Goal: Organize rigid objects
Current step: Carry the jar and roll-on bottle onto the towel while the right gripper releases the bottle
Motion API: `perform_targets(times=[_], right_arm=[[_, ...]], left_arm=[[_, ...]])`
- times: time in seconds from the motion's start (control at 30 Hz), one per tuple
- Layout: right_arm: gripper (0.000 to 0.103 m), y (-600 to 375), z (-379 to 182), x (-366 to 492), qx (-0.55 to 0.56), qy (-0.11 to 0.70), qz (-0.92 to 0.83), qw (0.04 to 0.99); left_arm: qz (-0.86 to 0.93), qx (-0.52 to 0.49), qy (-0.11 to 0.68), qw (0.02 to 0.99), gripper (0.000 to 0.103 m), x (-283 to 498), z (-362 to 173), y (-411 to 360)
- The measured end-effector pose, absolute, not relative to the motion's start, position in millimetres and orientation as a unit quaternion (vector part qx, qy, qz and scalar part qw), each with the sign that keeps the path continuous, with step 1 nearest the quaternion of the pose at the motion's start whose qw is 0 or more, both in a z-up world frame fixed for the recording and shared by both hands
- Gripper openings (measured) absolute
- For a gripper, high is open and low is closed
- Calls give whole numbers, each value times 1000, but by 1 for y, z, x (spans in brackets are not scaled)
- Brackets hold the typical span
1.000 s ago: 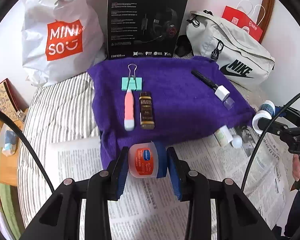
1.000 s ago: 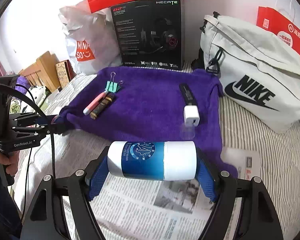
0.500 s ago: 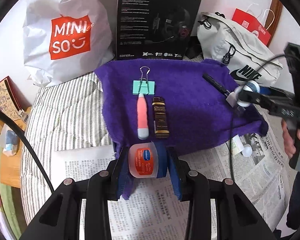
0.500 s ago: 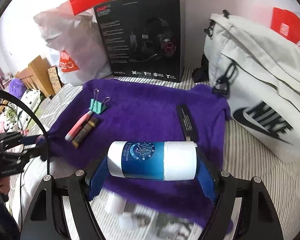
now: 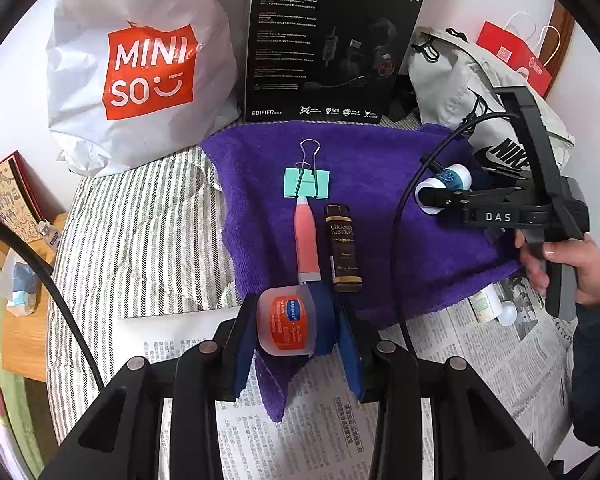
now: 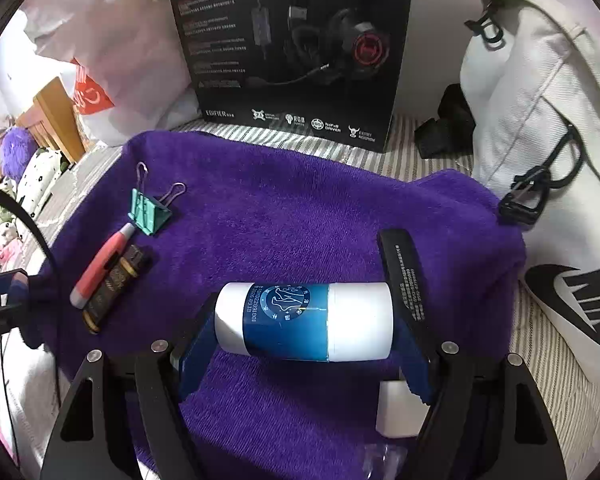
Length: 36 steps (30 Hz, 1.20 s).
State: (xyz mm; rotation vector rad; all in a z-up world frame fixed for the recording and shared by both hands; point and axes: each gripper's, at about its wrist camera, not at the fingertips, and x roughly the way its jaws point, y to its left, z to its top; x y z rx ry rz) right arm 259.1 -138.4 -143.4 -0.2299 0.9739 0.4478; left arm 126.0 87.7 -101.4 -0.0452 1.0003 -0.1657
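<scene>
Left wrist view: your left hand-held gripper (image 5: 296,330) clamps a small translucent jar (image 5: 286,320) with an orange label over the fuzzy purple towel's (image 5: 380,208) near edge. Your right hand-held gripper (image 6: 306,328) grips a smooth white-and-blue cylindrical bottle (image 6: 304,322) endwise above the towel, beside a flat black strip (image 6: 404,276).

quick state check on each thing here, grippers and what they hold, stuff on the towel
left gripper: shut on the small jar
small jar: held, lid on
right gripper: shut on the blue and white bottle
blue and white bottle: held sideways, over the purple towel
binder clip: lying on towel
pink pen: capped, lying flat
brown lighter: lying flat beside pen
</scene>
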Motion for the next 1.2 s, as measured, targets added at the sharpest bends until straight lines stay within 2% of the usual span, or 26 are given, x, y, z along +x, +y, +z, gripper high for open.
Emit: perform_targets(times=[0.6,0.73,1.2], right_arm=[[76,-137,-156,270,-122,488,213,838],[79,-139,-154,265,-127,488,212,837],[79,-165,-113,219,-118,448,207,862]], left_arm=[[-84,-18,486,870,35,133,-106,87],[-84,-16,488,868,35,132,-106,85],[-103,-13,489,866,35,138,-102,66]])
